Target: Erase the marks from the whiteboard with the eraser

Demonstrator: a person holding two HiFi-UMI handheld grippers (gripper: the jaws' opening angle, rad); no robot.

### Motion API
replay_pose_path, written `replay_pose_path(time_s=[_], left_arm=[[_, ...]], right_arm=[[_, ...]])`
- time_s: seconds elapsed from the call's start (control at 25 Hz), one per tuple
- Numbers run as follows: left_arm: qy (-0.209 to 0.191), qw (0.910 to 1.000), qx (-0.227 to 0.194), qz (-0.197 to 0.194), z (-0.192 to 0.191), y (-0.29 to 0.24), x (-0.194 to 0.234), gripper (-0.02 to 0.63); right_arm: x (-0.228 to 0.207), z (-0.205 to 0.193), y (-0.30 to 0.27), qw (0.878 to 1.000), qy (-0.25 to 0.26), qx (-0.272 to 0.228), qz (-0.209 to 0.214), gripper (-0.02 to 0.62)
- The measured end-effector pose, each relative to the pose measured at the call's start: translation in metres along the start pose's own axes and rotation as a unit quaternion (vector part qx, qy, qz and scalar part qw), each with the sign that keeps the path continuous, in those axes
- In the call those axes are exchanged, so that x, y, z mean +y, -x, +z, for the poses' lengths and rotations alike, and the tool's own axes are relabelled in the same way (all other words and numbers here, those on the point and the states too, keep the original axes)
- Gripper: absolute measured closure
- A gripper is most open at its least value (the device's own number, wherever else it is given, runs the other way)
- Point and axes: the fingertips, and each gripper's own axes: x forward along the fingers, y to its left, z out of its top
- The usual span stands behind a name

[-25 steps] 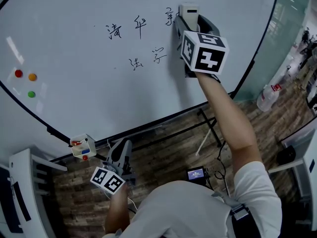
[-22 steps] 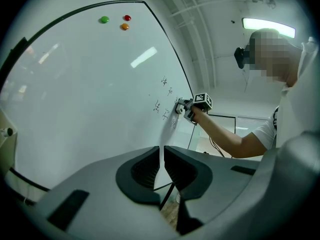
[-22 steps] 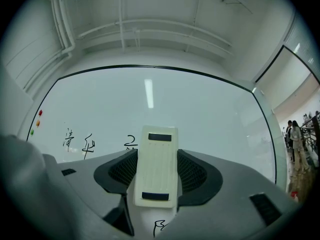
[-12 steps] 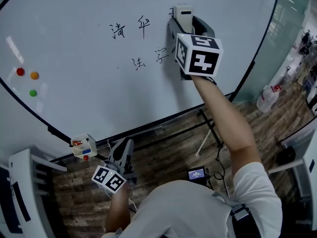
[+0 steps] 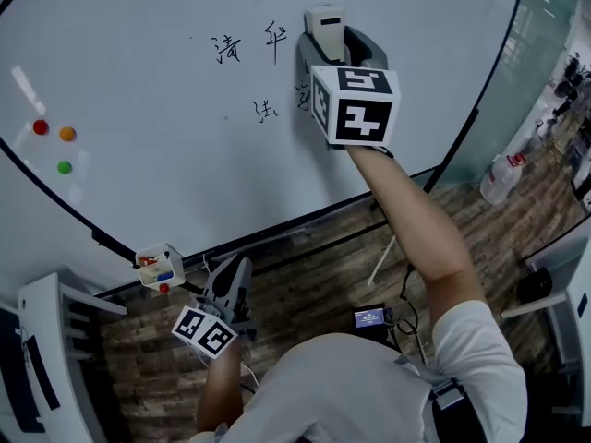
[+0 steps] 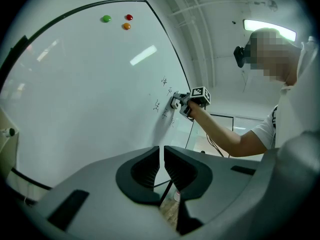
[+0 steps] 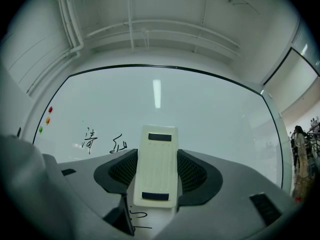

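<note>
Right gripper [image 7: 156, 171]: my jaws pinch the eraser [image 7: 155, 164] by its long sides, with ribbed black pads against it.
Eraser: cream plastic slab with rounded corners, fine lengthwise ribs and a dark slot at each end. It lies flat against the whiteboard [image 5: 166, 146], upper middle.
Marks [image 5: 242, 48]: thin black handwritten strokes in two rows on the whiteboard, just left of the eraser. The nearest ones are partly hidden behind my gripper.
Whiteboard: glossy white with a thin dark frame.
Left gripper [image 6: 161, 160]: jaws pressed nearly together, only a slit between them and nothing in it. I hold it low, below the whiteboard's bottom edge.
Magnets [image 5: 66, 134]: three small round ones, red, orange and green, at the whiteboard's left.
</note>
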Motion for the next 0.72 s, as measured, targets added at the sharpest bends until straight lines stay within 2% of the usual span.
replay_pose_path(time_s=[0.72], left_arm=[[-0.005,0.9999,0.0,0.013,0.009,0.028,0.013,0.588]], right_arm=[[0.038,-0.001,0.002,1.0,-0.021,-0.001,0.004,0.336]])
